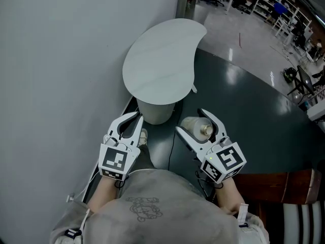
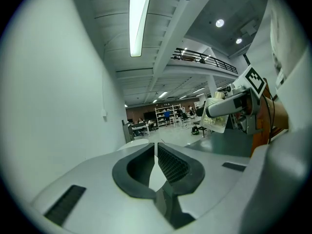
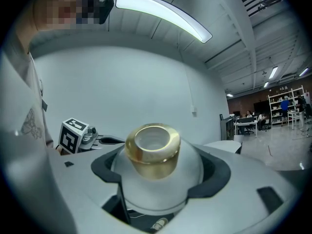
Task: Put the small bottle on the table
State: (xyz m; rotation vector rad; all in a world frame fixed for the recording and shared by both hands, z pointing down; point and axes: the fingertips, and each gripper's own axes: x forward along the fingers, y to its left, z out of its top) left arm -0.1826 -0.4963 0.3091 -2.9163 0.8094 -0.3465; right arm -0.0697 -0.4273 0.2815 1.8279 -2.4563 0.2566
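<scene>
The small white bottle (image 1: pixel 193 127) with a gold cap (image 1: pixel 205 130) is held off the floor, and my right gripper (image 1: pixel 191 122) is shut on its body. In the right gripper view the bottle (image 3: pixel 156 172) fills the space between the jaws, its gold cap (image 3: pixel 152 150) pointing away from the camera. The white kidney-shaped table (image 1: pixel 162 60) stands ahead, nothing on its top. My left gripper (image 1: pixel 136 120) hovers beside the table's pedestal (image 1: pixel 155 112); its jaws meet at the tips with nothing between them (image 2: pixel 156 152). The left gripper view shows the held bottle (image 2: pixel 214 121) at the right.
A grey wall (image 1: pixel 56 60) runs along the left, close to the table. Dark green floor (image 1: pixel 244 116) lies ahead and to the right. A wooden edge (image 1: pixel 284 179) sits at the lower right. Shelves and desks (image 1: pixel 274 6) stand far off.
</scene>
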